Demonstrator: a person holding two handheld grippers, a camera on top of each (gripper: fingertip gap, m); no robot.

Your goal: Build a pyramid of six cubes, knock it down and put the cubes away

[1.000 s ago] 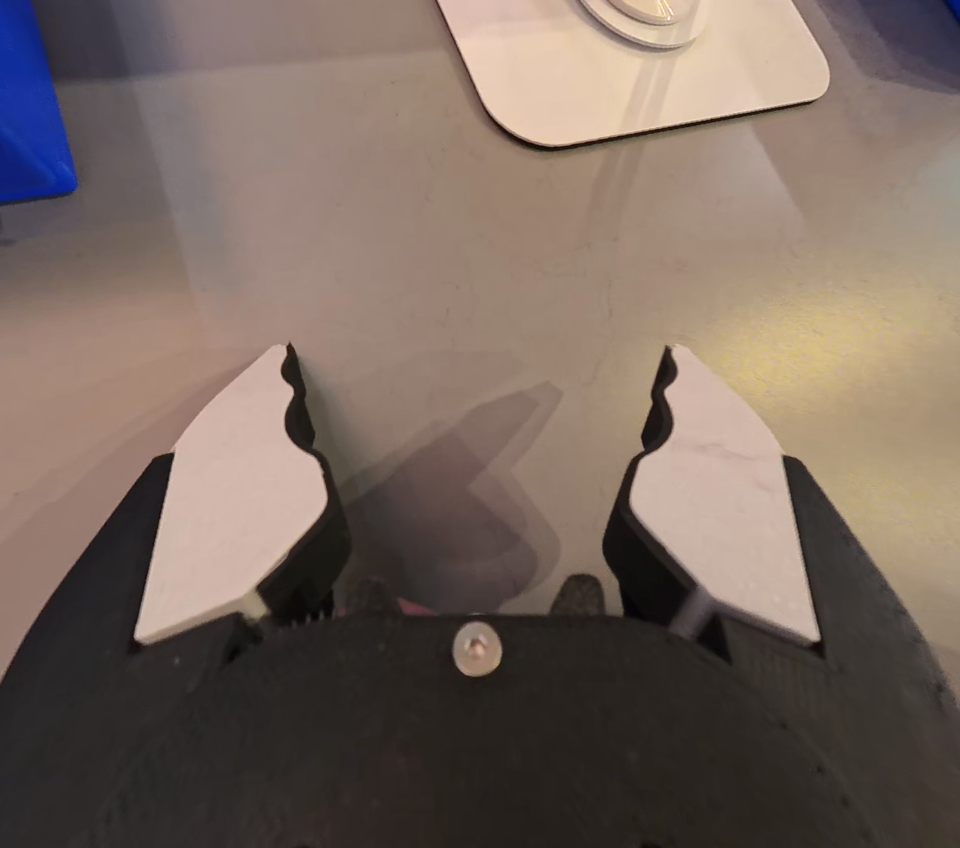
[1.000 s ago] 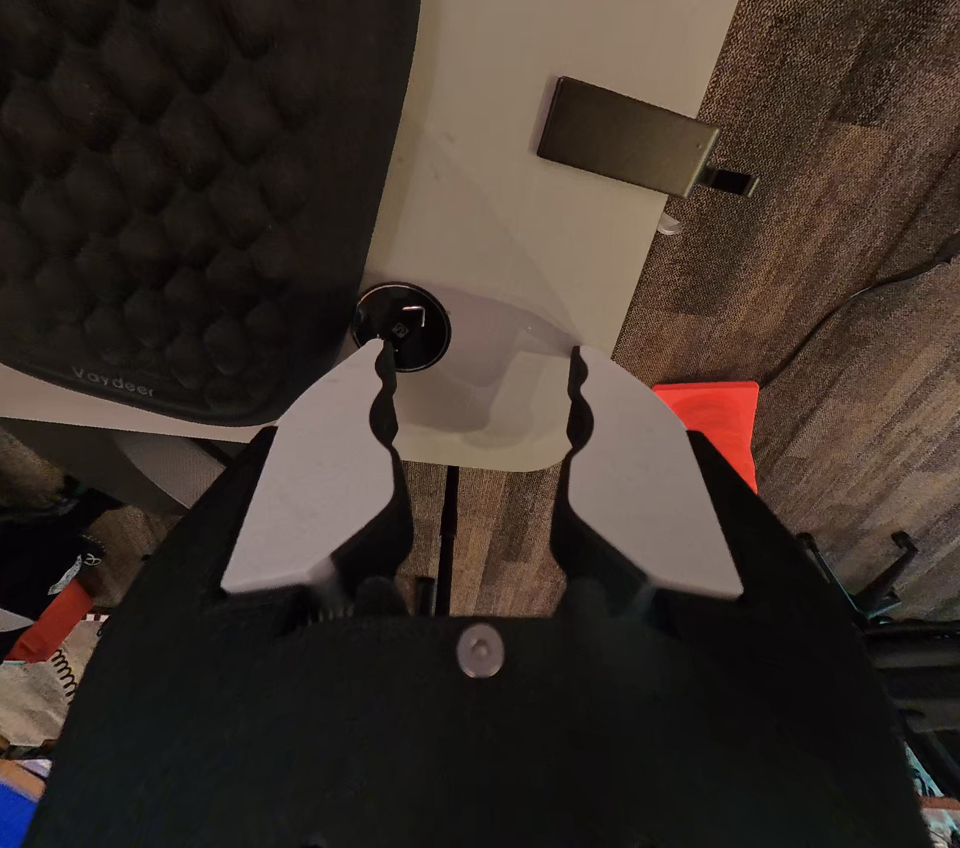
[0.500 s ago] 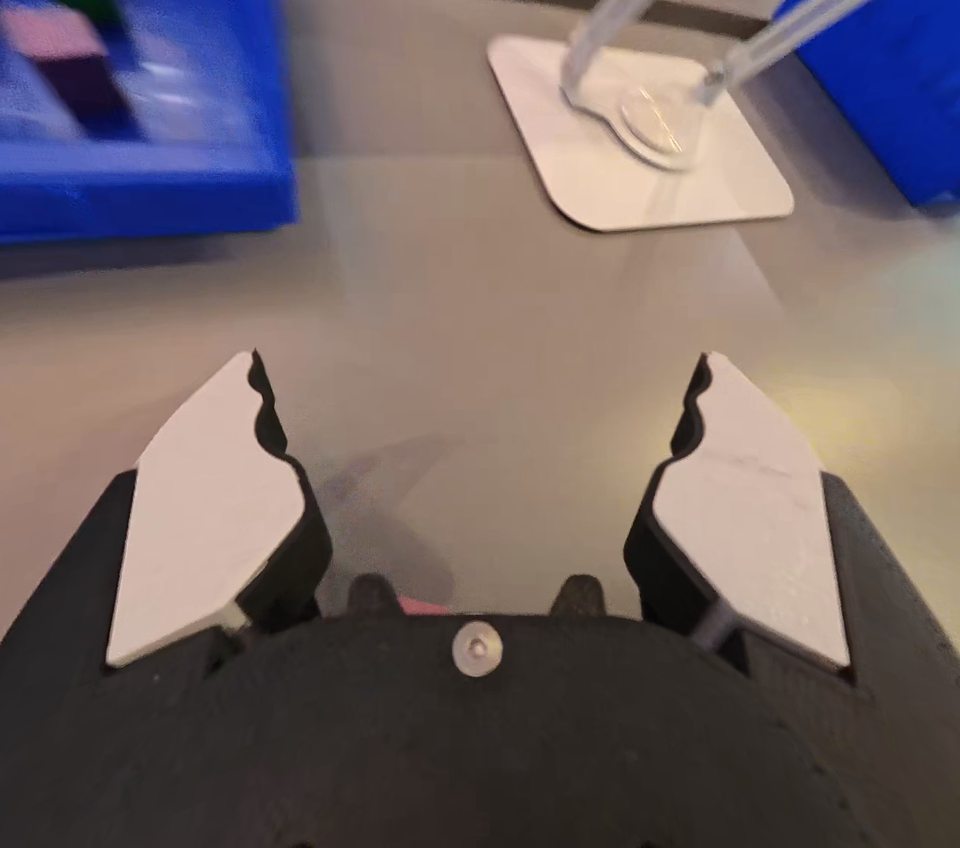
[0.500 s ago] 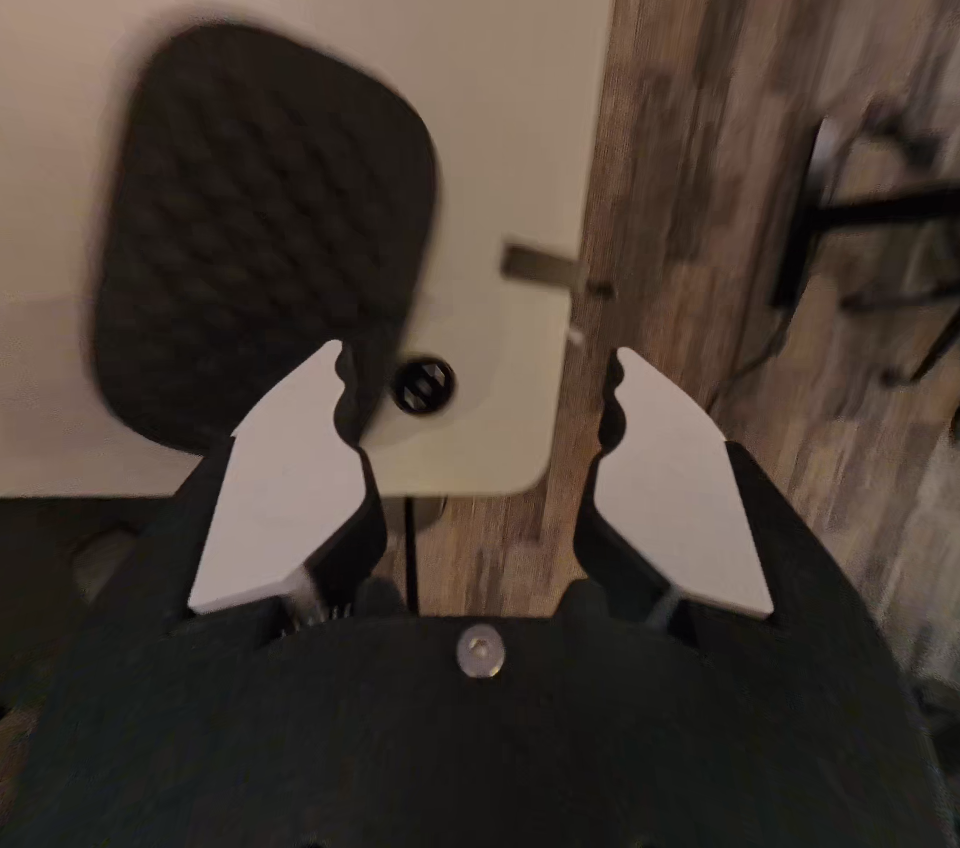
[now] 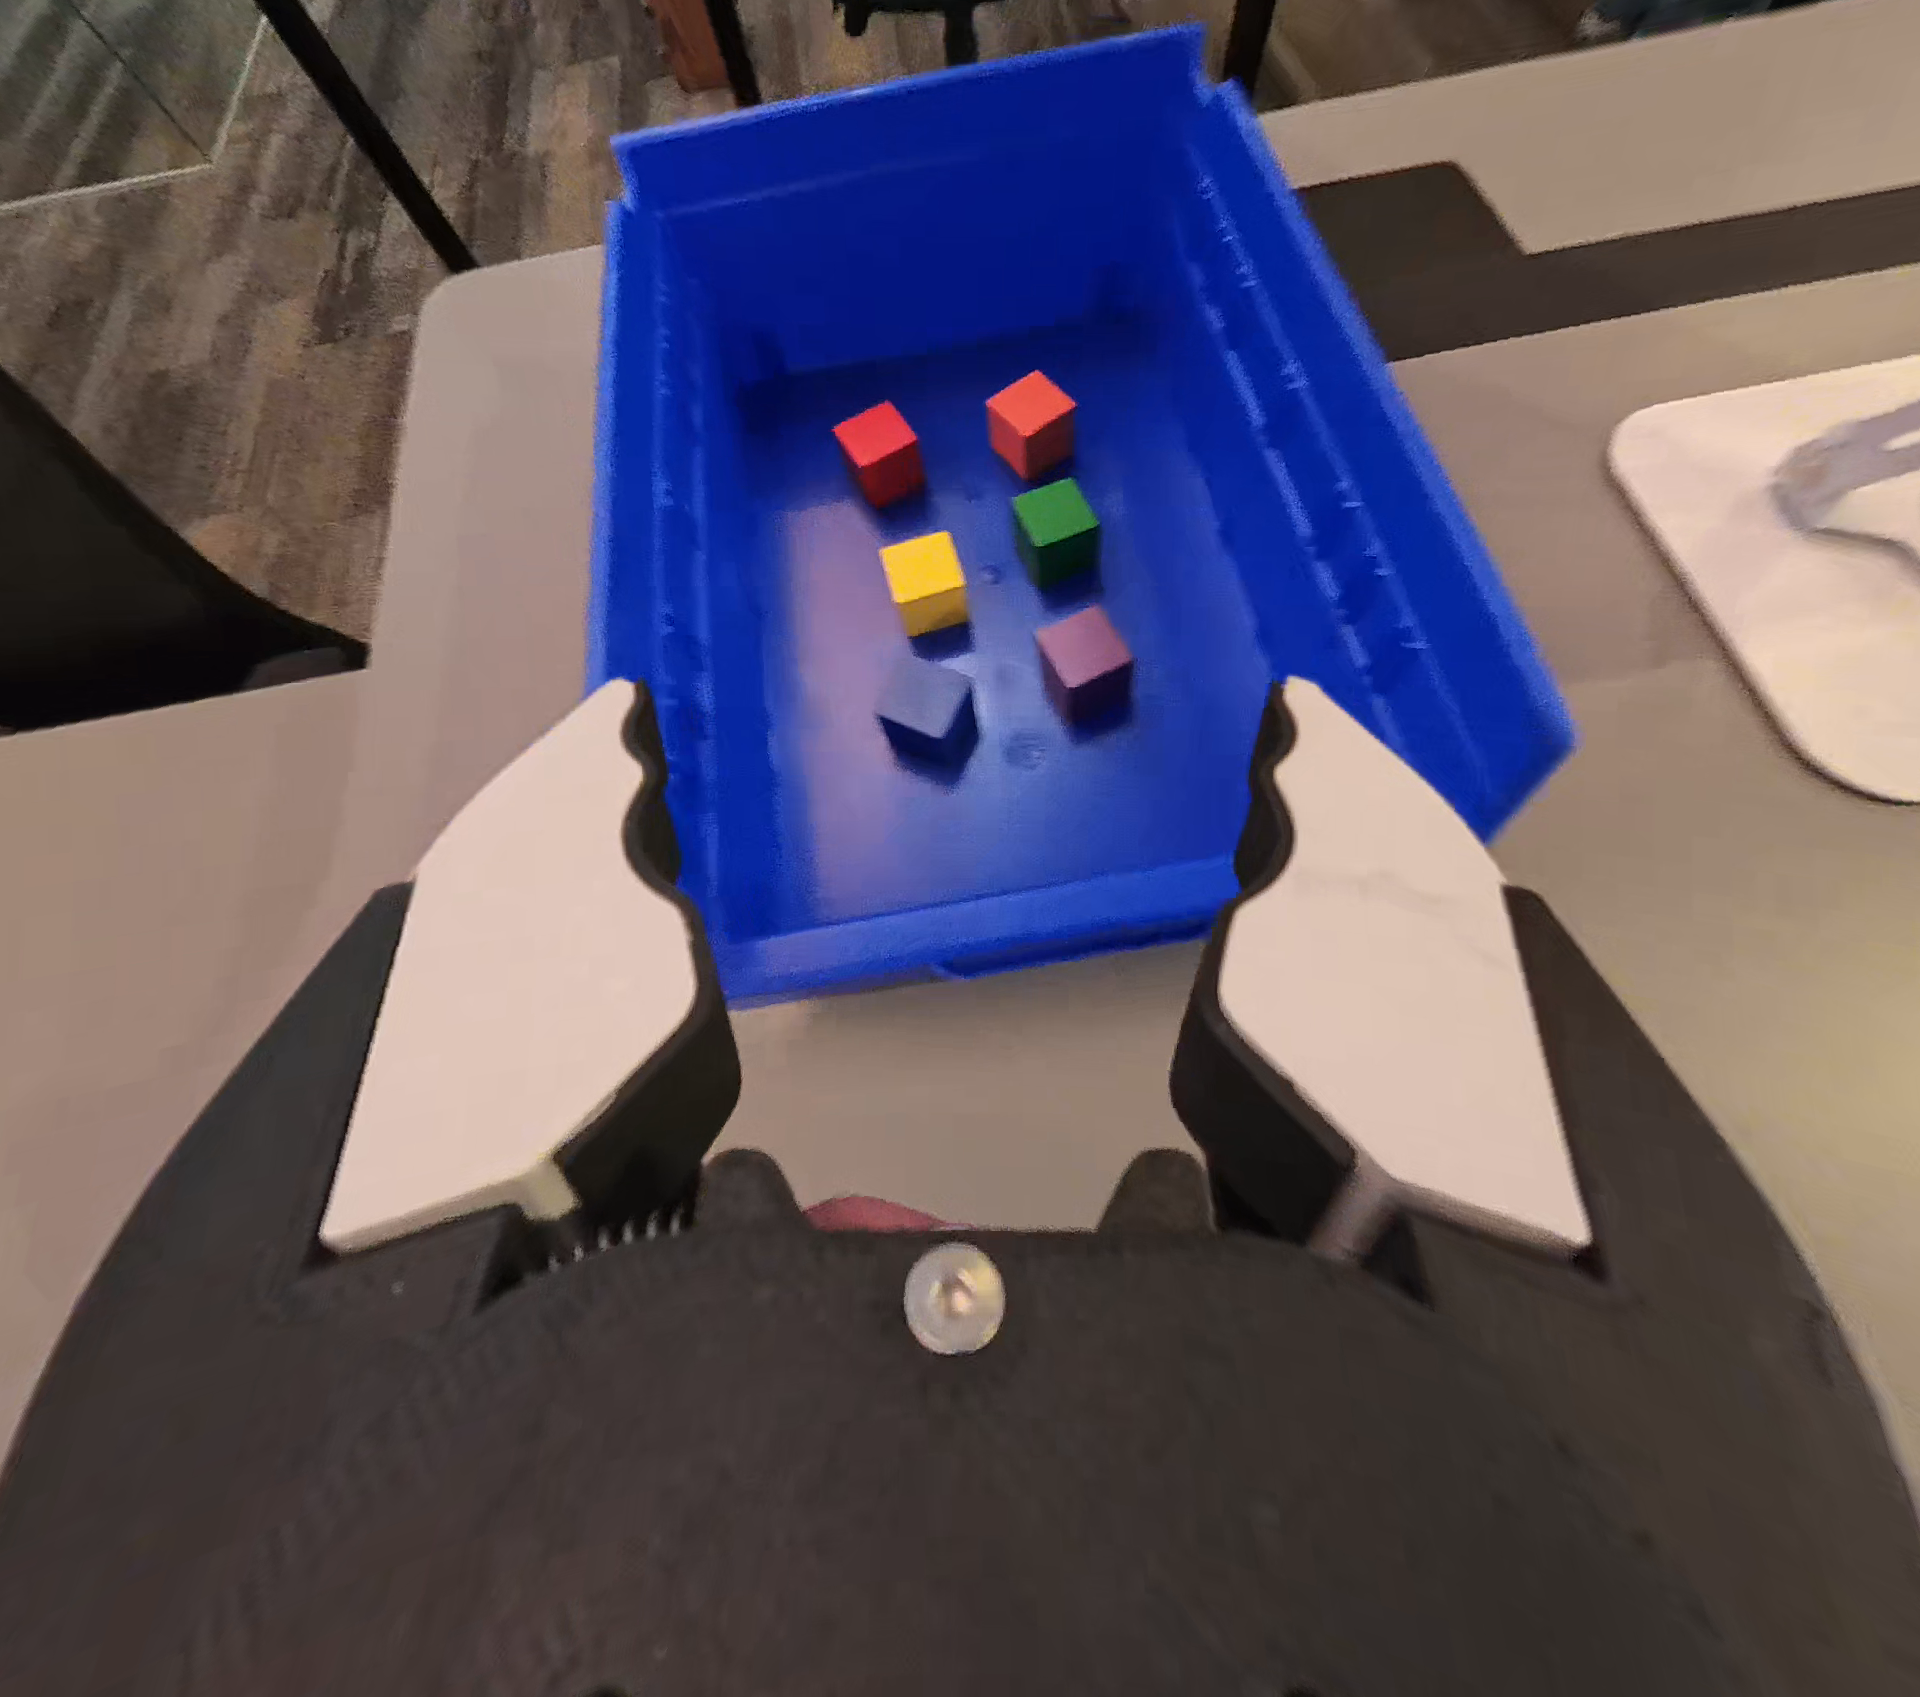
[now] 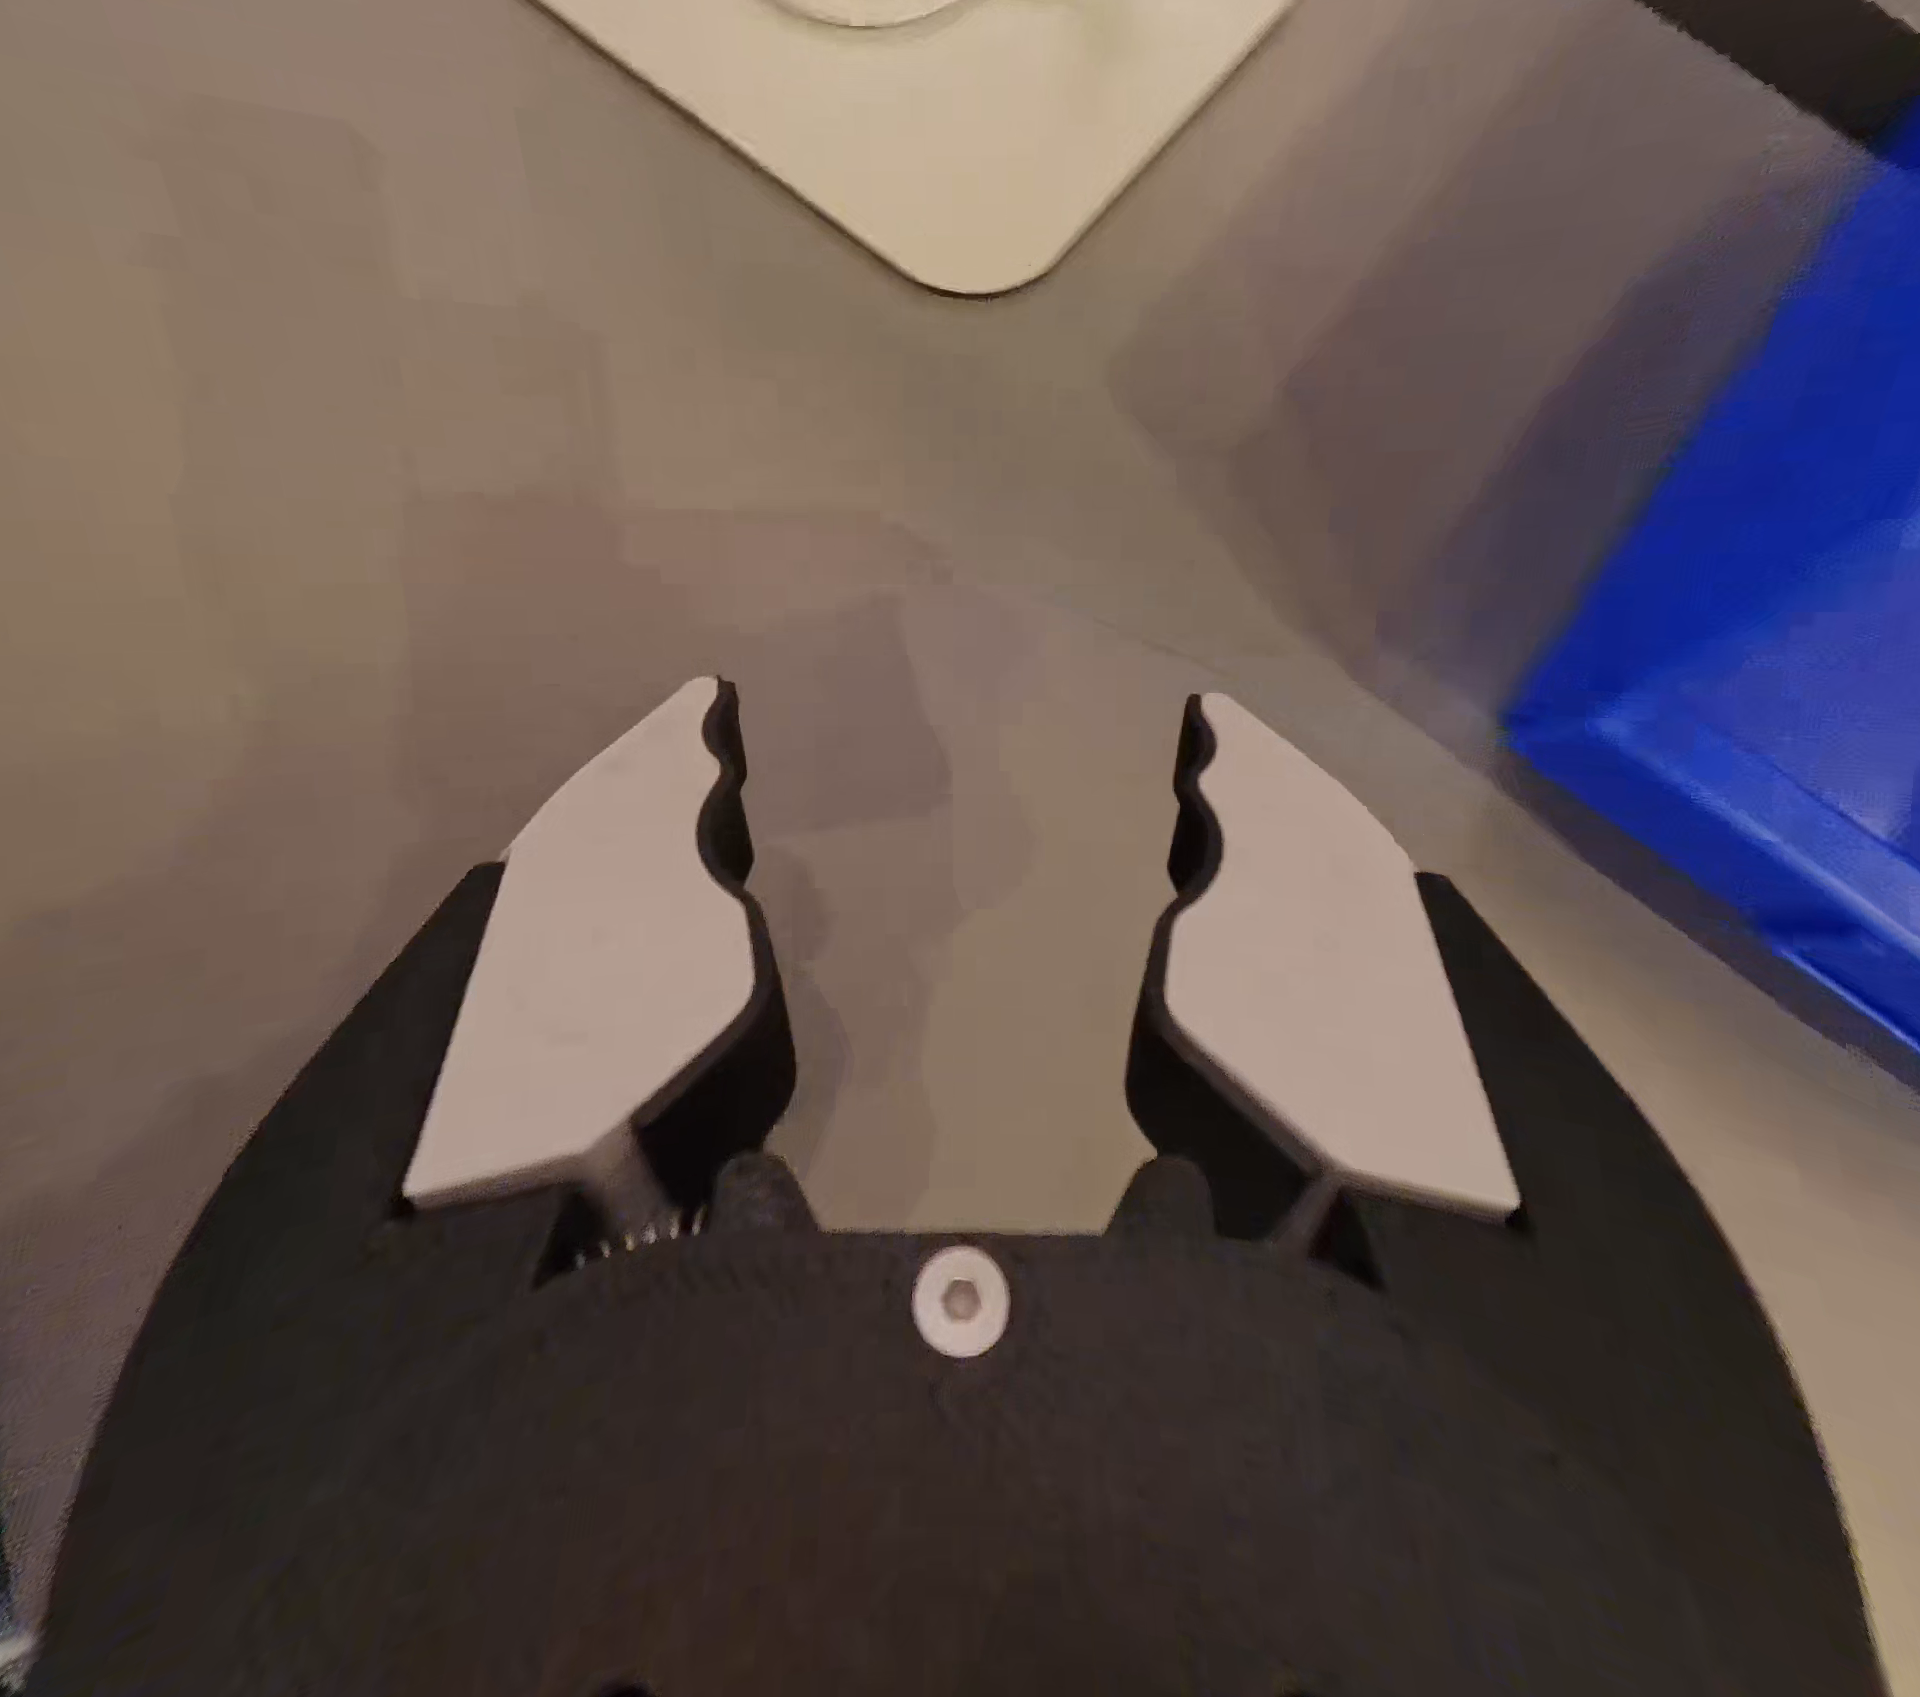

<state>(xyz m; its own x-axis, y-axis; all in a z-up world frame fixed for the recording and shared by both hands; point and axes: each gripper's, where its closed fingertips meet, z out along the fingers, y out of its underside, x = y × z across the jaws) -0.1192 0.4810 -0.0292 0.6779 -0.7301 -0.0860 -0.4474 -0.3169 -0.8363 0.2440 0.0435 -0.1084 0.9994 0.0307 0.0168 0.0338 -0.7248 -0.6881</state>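
Six cubes are seen inside the blue bin (image 5: 1382, 504) on the grey table (image 5: 987, 1076), approx. in two columns: red cube (image 5: 878, 450), yellow cube (image 5: 923, 579) and dark blue cube (image 5: 927, 707) on the left; orange-red cube (image 5: 1029, 421), green cube (image 5: 1055, 527) and purple cube (image 5: 1084, 662) on the right. All are apart from each other, none stacked, none touching a wall. The dark blue one is turned at an angle to the rest; its outline is slightly blurred, so whether it lies flat or is tipped on an edge can't be told for sure.

The left gripper (image 5: 954, 707) is held spread wide above the near end of the bin, nothing between its fingers. The right gripper (image 6: 958, 697) is also spread and empty, over bare table, w/ a corner of a blue bin (image 6: 1714, 660) to its right and a white base plate (image 6: 883, 120) w/ a clear fitting farther off.

Handling, as judged: the cubes look small, rigid and light, prob. painted wood, w/ flat, parallel faces. A pinch across two opposite side faces, centred, pads square to the faces, should be enough; little force is needed. Paint may be a bit slick, so a corner or diagonal grip would likely twist out. The angled dark blue cube calls for wrist rotation to match its faces. Spacing betw. cubes is tight-ish, so fingers should be narrowed before descent to avoid nudging neighbours.
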